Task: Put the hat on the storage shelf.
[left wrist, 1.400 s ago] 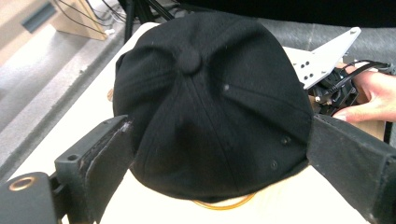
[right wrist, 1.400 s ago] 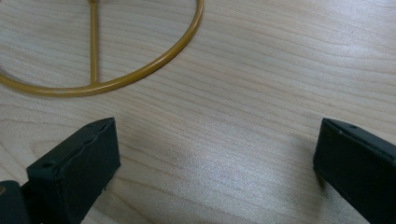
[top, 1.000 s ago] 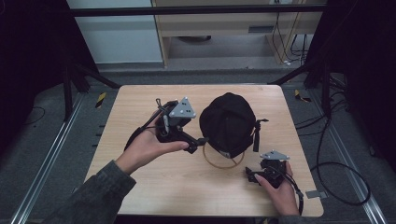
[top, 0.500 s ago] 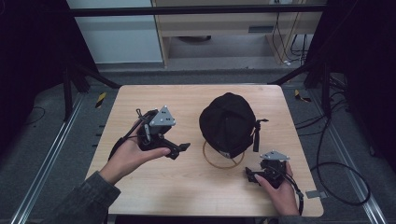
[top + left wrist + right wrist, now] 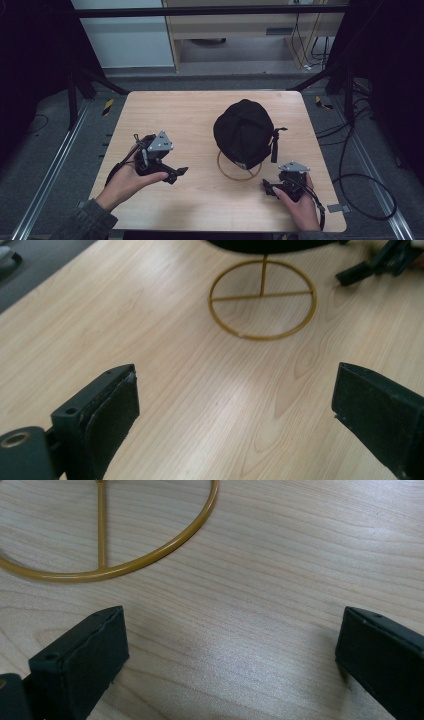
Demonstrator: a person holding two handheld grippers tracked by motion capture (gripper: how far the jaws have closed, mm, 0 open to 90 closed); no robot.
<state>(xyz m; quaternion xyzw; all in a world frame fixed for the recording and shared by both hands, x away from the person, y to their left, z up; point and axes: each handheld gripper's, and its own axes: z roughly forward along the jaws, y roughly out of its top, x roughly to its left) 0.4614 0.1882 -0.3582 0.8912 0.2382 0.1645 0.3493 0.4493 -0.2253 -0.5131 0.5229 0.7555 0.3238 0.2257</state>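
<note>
Black cap (image 5: 244, 132) sits on gold wire stand (image 5: 239, 170), right of centre on wooden tabletop (image 5: 195, 120). Stand's ring base lies flat on wood, upright rod rising from its crossbar under cap.

Left tongs (image 5: 177, 172) held in left hand (image 5: 125, 182) at left of tabletop, jaws spread wide, empty, pointing toward stand, well apart from it.

Right tongs (image 5: 268, 189) held in right hand (image 5: 300, 200) near front right edge, jaws wide, empty, just beside ring base, not touching.
</note>
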